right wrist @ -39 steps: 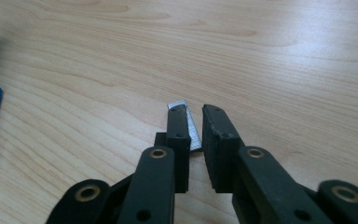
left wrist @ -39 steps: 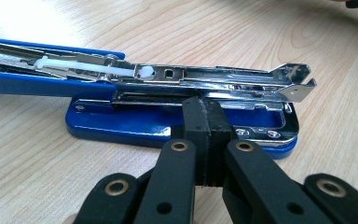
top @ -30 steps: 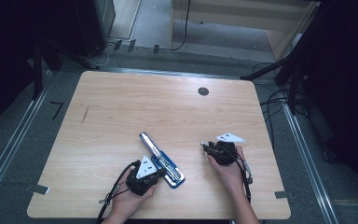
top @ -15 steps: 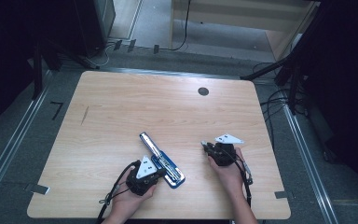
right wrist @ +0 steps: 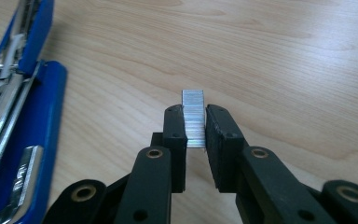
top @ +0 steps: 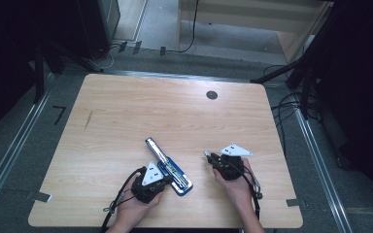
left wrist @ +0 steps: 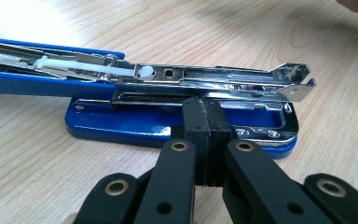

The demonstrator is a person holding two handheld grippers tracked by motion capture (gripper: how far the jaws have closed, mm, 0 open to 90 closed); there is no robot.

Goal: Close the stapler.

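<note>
While both hands sit at the near edge of the table [top: 126, 111], the left gripper [top: 162, 179] is right up against the blue stapler [top: 170, 167]. From the left gripper view its jaws are squeezed fully together, and the black pads [left wrist: 205, 135] are pushed against the side of the stapler's blue base [left wrist: 121, 128] without actually pinching any of it. The stapler is flipped open: the chrome magazine rail [left wrist: 223, 79] is lifted off the base, with the white pusher [left wrist: 93, 67] visible inside the channel, and the blue top arm [left wrist: 37, 84] swings away to the left in that view.

Over on the right, the right gripper [top: 210, 156] is clamped on a short strip of staples [right wrist: 194, 119]. The silvery strip stands up between the two pads and pokes out a bit past the tips. Those jaws have just been closing onto it. In the high view this gripper is near the stapler but clearly apart from it, off to its right, with bare wood between them. The right gripper view has the stapler along its left edge [right wrist: 37, 140], so the strip is pointed roughly alongside it.

Further out, the stapler's chrome end angles toward the table's middle. Way at the far side there's a small dark round cable hole [top: 211, 95] in the tabletop, and beyond the table edge some cables [top: 291, 104] on the grey floor.
</note>
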